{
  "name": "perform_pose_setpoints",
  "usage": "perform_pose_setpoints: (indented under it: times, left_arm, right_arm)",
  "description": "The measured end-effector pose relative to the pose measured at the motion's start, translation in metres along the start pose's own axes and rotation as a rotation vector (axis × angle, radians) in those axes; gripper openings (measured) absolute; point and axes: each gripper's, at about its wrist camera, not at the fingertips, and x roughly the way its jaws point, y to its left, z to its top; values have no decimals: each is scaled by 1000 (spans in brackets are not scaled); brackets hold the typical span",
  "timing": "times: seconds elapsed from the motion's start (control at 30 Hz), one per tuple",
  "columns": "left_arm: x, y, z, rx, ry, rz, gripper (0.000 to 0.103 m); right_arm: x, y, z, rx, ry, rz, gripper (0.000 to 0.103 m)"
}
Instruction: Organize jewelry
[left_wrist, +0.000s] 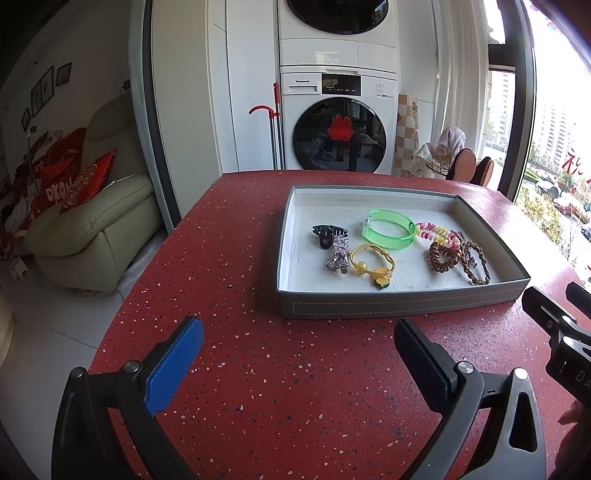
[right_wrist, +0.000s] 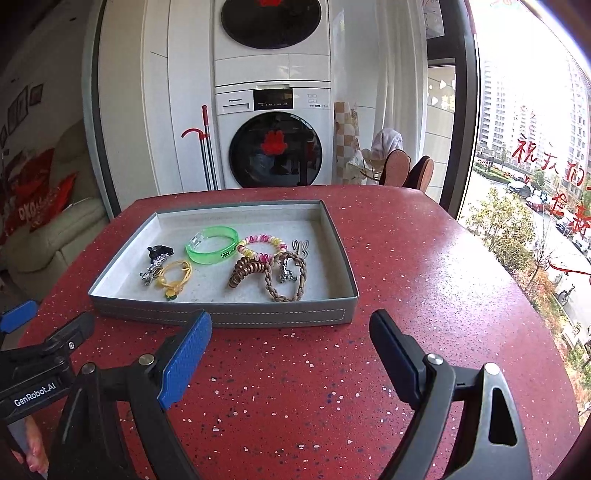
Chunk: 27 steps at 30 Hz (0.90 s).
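grey tray (right_wrist: 221, 317) sits on red speckled table (right_wrist: 406, 295), washing machine (right_wrist: 275, 147) behind. inside the tray, left to right: black claw clip (right_wrist: 160, 251), silver rhinestone clip (right_wrist: 151, 273), yellow hair tie with flower charm (right_wrist: 173, 277), green translucent bangle (right_wrist: 212, 244), pink-yellow spiral hair tie (right_wrist: 262, 246), brown spiral hair tie (right_wrist: 245, 273), brown braided band (right_wrist: 286, 280) with a small silver piece lying inside its loop. left gripper (left_wrist: 299, 350) jaws wide apart, nothing between them, over bare table just in front of the tray's near wall. right gripper (right_wrist: 291, 339) likewise spread wide, empty, near the tray's front edge.
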Motion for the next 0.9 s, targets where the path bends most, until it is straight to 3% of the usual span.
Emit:
perform_pose_setpoints:
  times: [0.9]
  left_arm:
    - [-5, -5, 1, 17, -6, 3, 103]
  right_arm:
    - [0, 2, 2, 9, -6, 5, 89]
